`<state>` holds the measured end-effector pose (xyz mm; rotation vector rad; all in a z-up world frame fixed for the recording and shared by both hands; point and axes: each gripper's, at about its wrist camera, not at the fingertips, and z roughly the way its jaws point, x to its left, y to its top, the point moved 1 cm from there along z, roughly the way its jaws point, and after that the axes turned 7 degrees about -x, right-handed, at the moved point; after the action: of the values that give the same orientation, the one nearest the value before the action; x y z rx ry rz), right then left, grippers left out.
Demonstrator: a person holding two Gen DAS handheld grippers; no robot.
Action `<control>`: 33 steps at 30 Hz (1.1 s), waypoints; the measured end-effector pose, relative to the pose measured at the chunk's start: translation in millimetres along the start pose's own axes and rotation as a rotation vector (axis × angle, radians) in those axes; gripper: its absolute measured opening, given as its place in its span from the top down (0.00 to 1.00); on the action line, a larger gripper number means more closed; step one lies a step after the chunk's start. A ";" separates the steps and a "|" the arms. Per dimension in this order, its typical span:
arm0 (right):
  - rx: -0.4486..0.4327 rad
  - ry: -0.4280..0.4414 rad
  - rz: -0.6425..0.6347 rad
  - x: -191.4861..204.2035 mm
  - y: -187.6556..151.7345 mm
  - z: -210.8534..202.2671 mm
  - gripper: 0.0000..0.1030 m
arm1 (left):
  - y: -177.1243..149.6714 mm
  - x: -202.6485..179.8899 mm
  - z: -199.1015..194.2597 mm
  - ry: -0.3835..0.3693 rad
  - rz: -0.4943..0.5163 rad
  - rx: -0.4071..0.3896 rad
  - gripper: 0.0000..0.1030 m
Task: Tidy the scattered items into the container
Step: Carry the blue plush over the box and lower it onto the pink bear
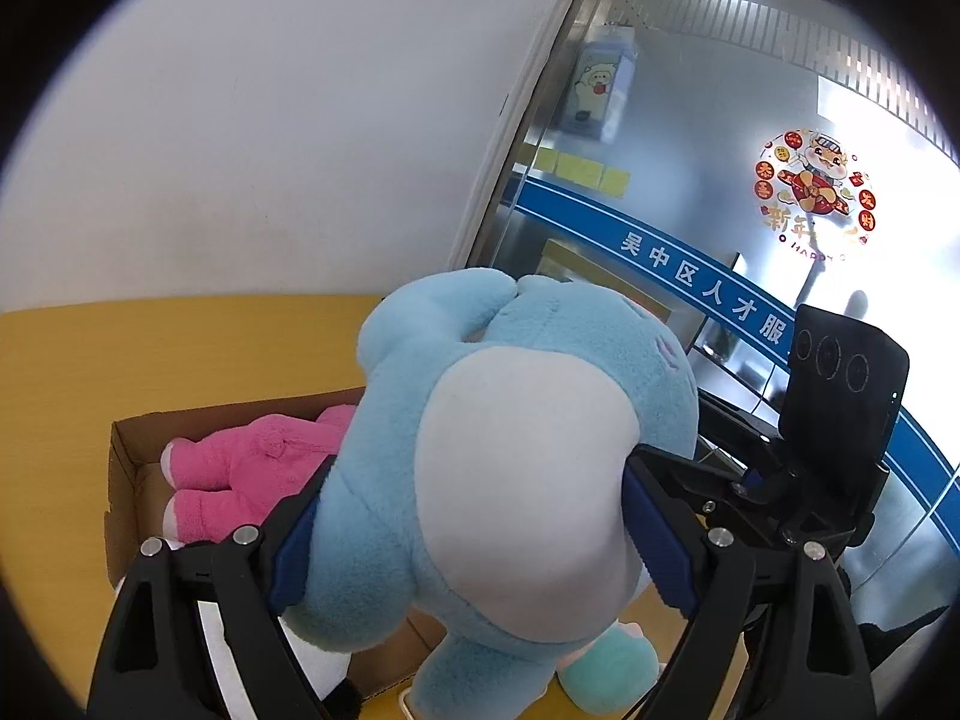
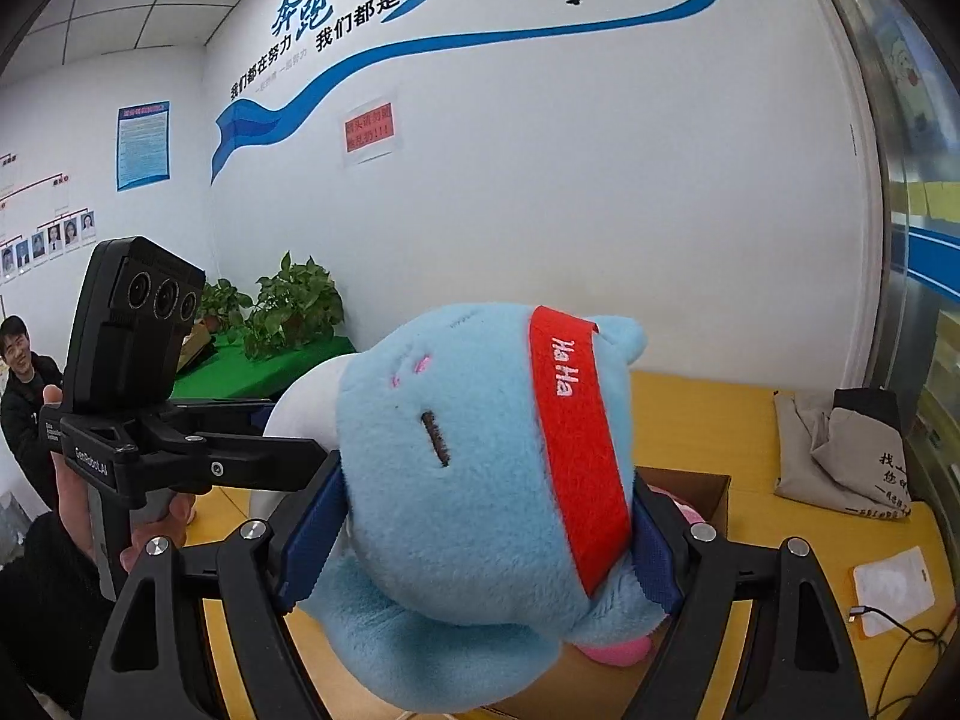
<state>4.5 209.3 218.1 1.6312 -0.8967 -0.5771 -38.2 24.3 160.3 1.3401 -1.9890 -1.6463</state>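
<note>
A big light-blue plush toy (image 1: 480,468) with a white belly is held in the air by both grippers. My left gripper (image 1: 474,534) is shut on its body. My right gripper (image 2: 480,546) is shut on its head (image 2: 468,468), which wears a red "Ha Ha" headband (image 2: 576,438). Below it stands an open cardboard box (image 1: 129,474) on the yellow table, with a pink plush toy (image 1: 252,468) lying inside. The box corner also shows in the right wrist view (image 2: 696,486). The blue toy hides most of the box.
A pale green plush (image 1: 606,672) lies on the yellow table (image 1: 120,360) beside the box. A grey cloth bag (image 2: 840,456) and a white pouch (image 2: 888,588) with a cable lie at the right. A glass door (image 1: 720,240) stands close behind. A person (image 2: 24,384) sits at far left.
</note>
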 end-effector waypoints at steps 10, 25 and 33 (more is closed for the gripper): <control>0.114 0.030 0.034 -47.7 -46.2 55.4 0.15 | -45.2 41.1 49.4 0.036 -0.185 0.066 0.14; 0.333 0.091 0.280 -109.0 -141.7 126.0 0.11 | -101.9 64.6 102.0 0.234 -0.157 0.223 0.15; 0.369 0.081 0.339 -116.3 -156.3 129.9 0.10 | -89.6 58.0 72.7 0.283 -0.164 0.115 0.15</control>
<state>-124.4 238.1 24.8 1.7583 -1.2398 -0.1122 -75.2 32.9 36.9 1.7125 -1.8730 -1.3301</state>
